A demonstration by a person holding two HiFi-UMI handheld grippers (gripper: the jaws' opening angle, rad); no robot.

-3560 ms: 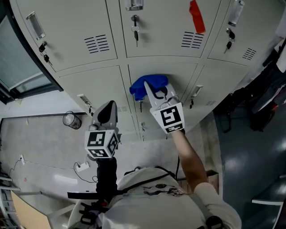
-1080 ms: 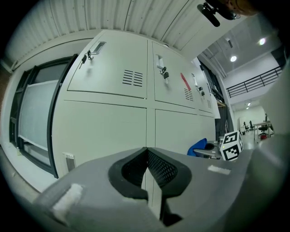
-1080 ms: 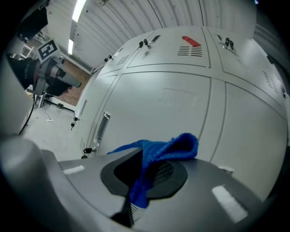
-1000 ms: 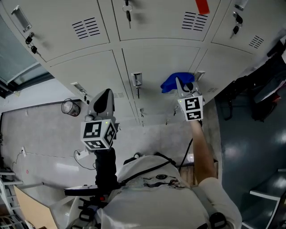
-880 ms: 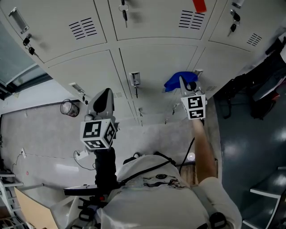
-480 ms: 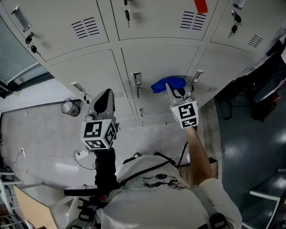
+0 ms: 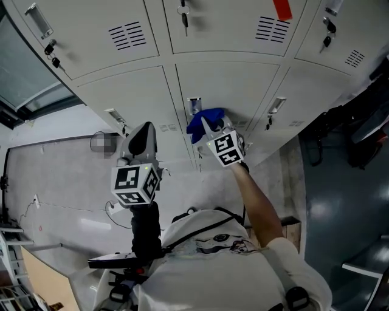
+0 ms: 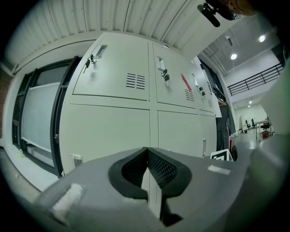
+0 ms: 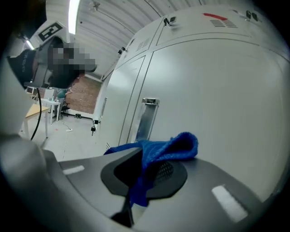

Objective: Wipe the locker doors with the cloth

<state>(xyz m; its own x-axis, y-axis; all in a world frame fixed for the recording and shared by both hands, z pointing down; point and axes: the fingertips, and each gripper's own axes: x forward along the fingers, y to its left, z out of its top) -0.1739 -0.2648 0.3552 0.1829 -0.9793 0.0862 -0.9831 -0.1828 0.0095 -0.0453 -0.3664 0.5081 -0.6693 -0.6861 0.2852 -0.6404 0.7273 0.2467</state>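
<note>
The blue cloth (image 7: pixel 203 119) is pressed against the lower middle locker door (image 7: pixel 237 91), just below its metal handle (image 7: pixel 194 104). My right gripper (image 7: pixel 207 126) is shut on the cloth. In the right gripper view the cloth (image 9: pixel 168 146) bunches over the closed right gripper (image 9: pixel 141 159), with the handle (image 9: pixel 146 118) right behind it. My left gripper (image 7: pixel 143 129) hangs in front of the lower left door, away from the surface. In its own view the left gripper (image 8: pixel 147 153) is shut with nothing in it.
Pale grey lockers (image 8: pixel 113 131) fill the wall in two rows, with keys (image 7: pixel 184 18) in the upper locks and a red tag (image 7: pixel 281 9) on one upper door. Dark bags (image 7: pixel 358 133) hang at the right. Cables lie on the grey floor (image 7: pixel 55 182) at the left.
My right gripper has dragged the cloth leftward across the lower middle door, from its right edge to just under the handle. The left gripper has stayed where it was.
</note>
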